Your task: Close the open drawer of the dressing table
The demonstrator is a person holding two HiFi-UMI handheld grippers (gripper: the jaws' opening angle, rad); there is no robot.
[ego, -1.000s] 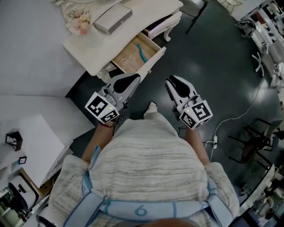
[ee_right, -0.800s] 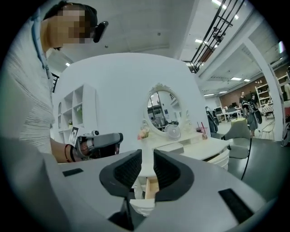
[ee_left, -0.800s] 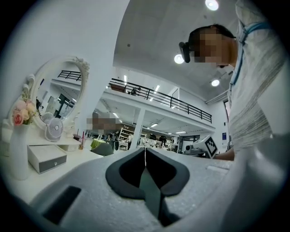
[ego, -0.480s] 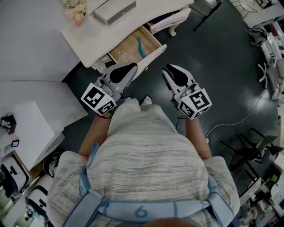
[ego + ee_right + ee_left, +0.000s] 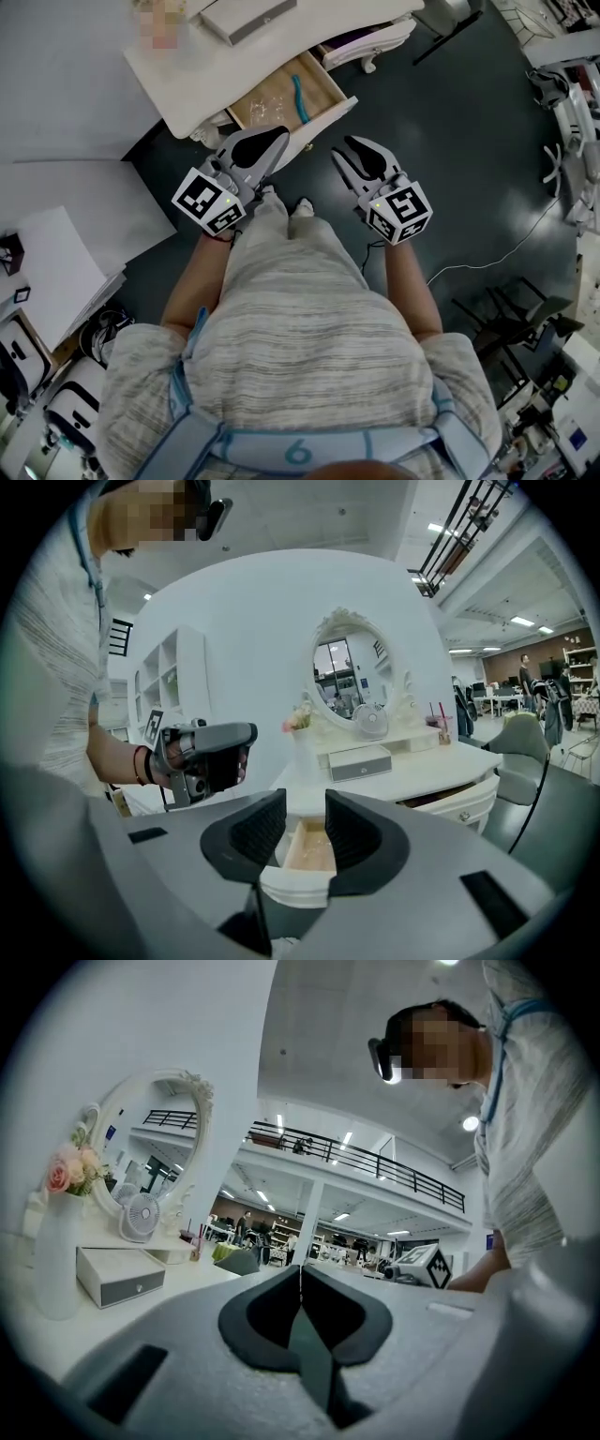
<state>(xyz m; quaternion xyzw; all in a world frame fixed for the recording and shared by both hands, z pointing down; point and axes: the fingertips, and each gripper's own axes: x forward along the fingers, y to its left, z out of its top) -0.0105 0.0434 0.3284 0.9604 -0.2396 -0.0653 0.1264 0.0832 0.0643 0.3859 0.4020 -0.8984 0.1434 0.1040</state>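
Left tongs (image 5: 278, 137) are closed on nothing; right tongs (image 5: 341, 150), jaws just opening, stand apart and empty, both near the open drawer (image 5: 277, 99).

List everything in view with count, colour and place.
White dressing table: one, white, top left of the head view.
Open wooden drawer: one, light wood, pulled out of the table's front.
Teal slender item: one, teal, inside the drawer.
Grey flat box: one, grey, on the tabletop.
Oval ornate-framed mirror: one, white, at the tabletop's back.
Pink flowers: one bunch, pink, in a white vase beside the mirror.
Left tool: one, grey, jaws together, empty.
Right tool: one, grey, jaws just been opening, nothing between them, drawer beyond.
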